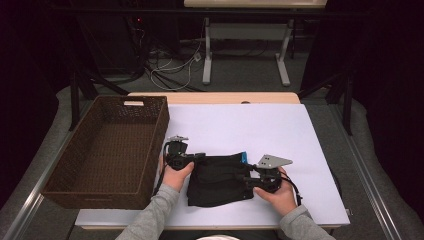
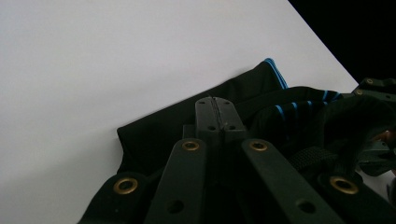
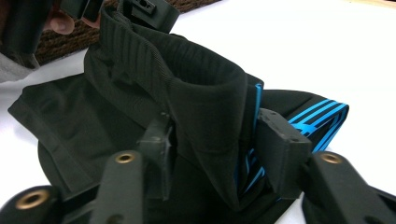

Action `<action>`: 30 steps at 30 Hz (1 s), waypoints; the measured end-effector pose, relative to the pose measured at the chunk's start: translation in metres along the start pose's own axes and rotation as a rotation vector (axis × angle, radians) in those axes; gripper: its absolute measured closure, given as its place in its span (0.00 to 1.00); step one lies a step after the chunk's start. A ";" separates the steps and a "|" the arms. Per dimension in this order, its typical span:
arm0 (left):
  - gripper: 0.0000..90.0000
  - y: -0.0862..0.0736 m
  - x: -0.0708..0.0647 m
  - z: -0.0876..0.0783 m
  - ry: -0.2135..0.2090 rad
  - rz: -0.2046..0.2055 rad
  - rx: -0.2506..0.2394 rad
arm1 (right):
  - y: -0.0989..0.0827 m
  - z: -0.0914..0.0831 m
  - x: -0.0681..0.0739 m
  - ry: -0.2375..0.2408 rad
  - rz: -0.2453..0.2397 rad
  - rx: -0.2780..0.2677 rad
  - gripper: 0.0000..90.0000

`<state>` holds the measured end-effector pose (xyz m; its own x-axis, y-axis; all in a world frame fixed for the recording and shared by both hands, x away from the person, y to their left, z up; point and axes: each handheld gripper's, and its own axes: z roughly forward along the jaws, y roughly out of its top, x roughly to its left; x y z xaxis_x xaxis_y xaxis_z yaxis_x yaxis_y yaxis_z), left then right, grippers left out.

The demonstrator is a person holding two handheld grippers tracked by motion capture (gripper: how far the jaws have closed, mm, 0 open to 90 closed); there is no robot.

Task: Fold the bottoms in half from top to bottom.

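Both hands are lying low near the surface's (image 1: 300, 125) front edge: left tongs (image 2: 218, 116) are pinching shut, seemingly on the black garment (image 1: 220, 180); right tongs (image 3: 212, 149) are gaping around its collar.

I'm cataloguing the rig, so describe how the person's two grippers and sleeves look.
Both grippers are black. The left gripper and right gripper each carry a grey three-cornered plate on top and trail a black cable. In the gripper views, the flat black jaw arms have brass-ringed holes. The person wears grey long sleeves.
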<state>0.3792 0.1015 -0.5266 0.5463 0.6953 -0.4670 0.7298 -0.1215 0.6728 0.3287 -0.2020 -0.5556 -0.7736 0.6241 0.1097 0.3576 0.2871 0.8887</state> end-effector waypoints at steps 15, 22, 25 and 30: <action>1.00 -0.009 -0.007 -0.004 -0.004 0.028 0.017 | 0.002 -0.024 0.010 0.010 -0.021 -0.052 0.46; 1.00 -0.013 -0.009 -0.007 -0.007 0.037 0.019 | 0.004 -0.030 0.008 0.012 0.004 -0.092 0.47; 1.00 -0.016 -0.009 -0.009 -0.012 0.041 0.022 | 0.007 -0.031 0.007 0.009 0.004 -0.100 0.48; 1.00 -0.019 -0.012 -0.012 -0.015 0.054 0.023 | 0.015 -0.031 0.005 0.005 0.007 -0.120 0.53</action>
<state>0.3540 0.1041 -0.5274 0.5909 0.6769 -0.4390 0.7085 -0.1751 0.6836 0.3143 -0.2172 -0.5284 -0.7739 0.6223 0.1178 0.2980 0.1936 0.9347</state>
